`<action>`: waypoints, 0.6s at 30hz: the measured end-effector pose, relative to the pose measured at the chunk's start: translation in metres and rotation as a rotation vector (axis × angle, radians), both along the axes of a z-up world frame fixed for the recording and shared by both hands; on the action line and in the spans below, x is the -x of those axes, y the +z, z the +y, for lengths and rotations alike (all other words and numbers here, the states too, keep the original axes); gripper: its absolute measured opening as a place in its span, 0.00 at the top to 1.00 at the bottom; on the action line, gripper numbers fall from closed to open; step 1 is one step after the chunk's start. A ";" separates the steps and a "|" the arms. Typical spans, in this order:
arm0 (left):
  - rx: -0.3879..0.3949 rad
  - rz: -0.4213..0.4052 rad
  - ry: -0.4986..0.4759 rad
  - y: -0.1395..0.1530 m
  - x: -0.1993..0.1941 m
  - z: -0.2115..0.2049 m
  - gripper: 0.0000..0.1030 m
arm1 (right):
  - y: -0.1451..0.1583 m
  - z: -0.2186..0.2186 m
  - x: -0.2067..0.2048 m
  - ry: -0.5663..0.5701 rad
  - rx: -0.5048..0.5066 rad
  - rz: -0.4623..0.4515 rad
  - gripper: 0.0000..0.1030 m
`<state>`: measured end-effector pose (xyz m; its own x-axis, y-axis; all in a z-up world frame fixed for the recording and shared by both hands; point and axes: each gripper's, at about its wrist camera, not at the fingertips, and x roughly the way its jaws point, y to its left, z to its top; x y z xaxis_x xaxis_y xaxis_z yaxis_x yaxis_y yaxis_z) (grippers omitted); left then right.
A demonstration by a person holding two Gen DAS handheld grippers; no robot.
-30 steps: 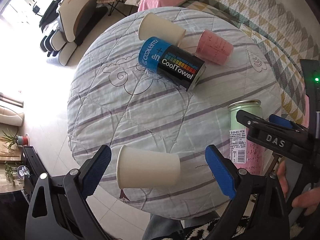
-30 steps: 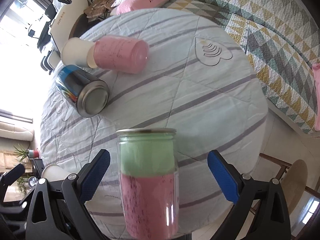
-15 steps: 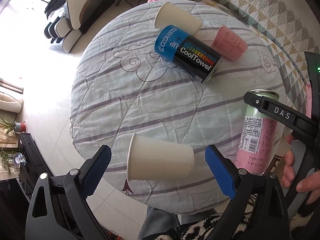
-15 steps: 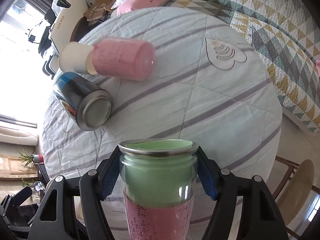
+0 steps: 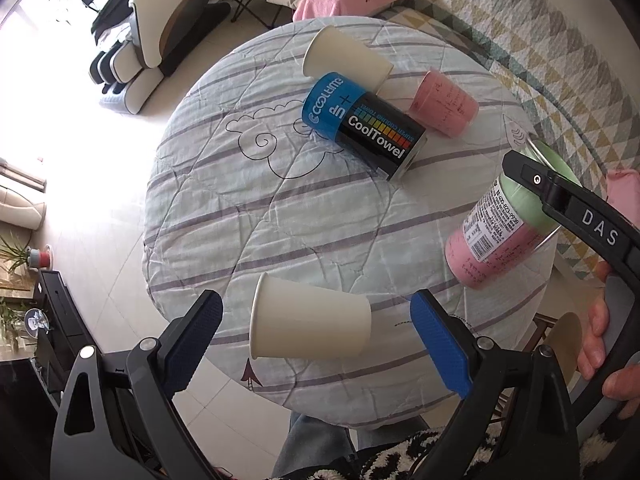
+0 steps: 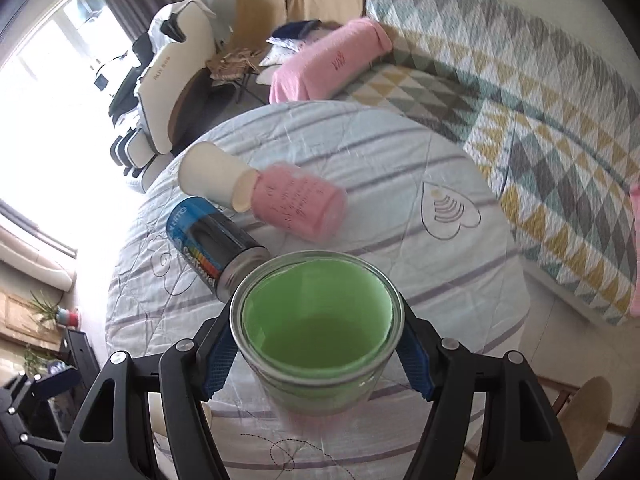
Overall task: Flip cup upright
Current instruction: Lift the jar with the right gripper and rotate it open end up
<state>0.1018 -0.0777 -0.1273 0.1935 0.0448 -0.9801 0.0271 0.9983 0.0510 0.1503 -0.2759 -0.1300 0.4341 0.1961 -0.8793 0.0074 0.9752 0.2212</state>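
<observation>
My right gripper is shut on a clear cup with a green and pink lining. It holds the cup lifted and tilted above the round table's right edge. In the left wrist view the same cup hangs tilted in the air. My left gripper is open, its blue pads on either side of a white paper cup that lies on its side near the table's front edge.
On the quilted round table lie a second white paper cup, a blue and black CoolTowel can and a pink cup, all on their sides. A patterned sofa stands behind the table.
My right gripper has closed on the green and pink cup, lifted it off the table and tilted it. My left gripper stays open around the lying white cup.
</observation>
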 end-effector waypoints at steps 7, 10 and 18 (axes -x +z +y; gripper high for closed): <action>0.010 0.014 0.020 -0.001 0.010 0.003 0.06 | 0.004 0.015 0.023 0.075 -0.004 0.004 0.31; 0.010 0.013 0.032 0.000 0.016 0.006 0.07 | 0.005 0.030 0.038 0.125 0.041 -0.018 0.31; 0.025 0.011 0.084 0.000 0.031 0.026 0.07 | 0.002 0.045 0.068 0.173 0.113 -0.081 0.32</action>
